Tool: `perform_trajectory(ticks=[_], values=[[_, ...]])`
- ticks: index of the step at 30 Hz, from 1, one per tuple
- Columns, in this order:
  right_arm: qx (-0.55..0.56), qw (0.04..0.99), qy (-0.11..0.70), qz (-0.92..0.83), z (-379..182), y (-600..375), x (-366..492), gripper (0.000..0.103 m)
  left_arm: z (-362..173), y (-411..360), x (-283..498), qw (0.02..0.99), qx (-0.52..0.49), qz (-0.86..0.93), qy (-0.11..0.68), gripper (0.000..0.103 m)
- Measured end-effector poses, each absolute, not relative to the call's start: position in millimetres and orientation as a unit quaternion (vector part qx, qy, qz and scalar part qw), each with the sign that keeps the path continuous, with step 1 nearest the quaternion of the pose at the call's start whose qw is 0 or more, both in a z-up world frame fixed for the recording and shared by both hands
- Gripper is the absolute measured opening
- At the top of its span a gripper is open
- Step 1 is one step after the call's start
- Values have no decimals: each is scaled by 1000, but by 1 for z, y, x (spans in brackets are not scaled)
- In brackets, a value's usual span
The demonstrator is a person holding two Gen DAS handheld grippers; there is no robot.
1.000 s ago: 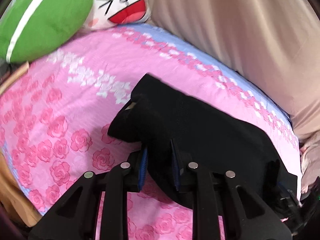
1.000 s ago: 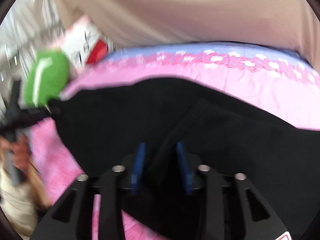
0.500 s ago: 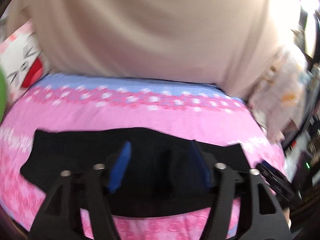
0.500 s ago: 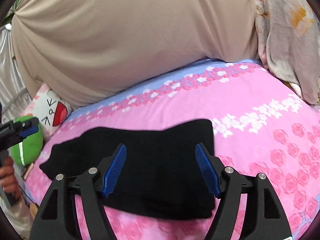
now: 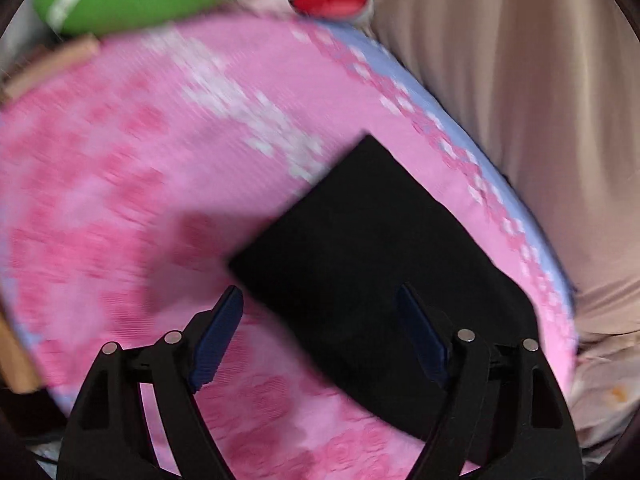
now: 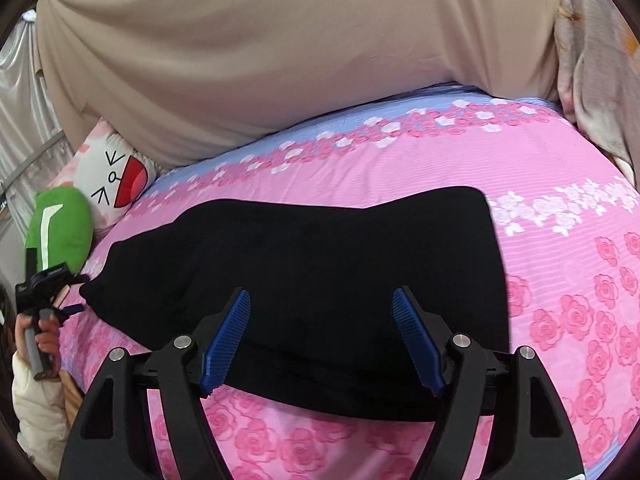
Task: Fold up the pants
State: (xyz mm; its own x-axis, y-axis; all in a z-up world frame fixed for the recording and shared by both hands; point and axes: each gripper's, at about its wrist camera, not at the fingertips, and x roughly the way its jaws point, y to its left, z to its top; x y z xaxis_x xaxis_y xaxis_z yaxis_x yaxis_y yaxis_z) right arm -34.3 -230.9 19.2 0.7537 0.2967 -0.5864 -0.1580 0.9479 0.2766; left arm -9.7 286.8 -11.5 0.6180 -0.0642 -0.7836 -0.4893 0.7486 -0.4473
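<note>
Both your tongs gape empty: the right gripper [image 6: 322, 336] hovers over the folded black pants [image 6: 304, 280] at 12 o'clock, their long axis running 9 to 3 across the pink floral bedsheet [image 6: 560, 280]. Your left gripper [image 5: 320, 334] sits by the pants' left end, which lies toward 1 o'clock from it.

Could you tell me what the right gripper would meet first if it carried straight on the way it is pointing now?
Most likely the black pants: the open right gripper points across them, with nothing in between. Depth is hard to judge, so it might skim over the fabric.
</note>
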Motion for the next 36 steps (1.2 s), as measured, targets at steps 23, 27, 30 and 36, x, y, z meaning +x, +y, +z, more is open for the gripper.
perform_trajectory(ticks=[23, 27, 30, 36], values=[[170, 938, 298, 54, 28, -314, -66, 76, 23, -119, -25, 877, 12, -182, 444, 85], [180, 931, 301, 102, 32, -307, -57, 77, 48, -70, -46, 903, -1, -147, 404, 91], [180, 917, 313, 172, 34, -274, -37, 83, 73, -18, -53, 930, -13, -66, 362, 95], [165, 879, 389, 221, 3, -205, 15, 84, 67, 61, -53, 930, -41, 52, 361, 96]])
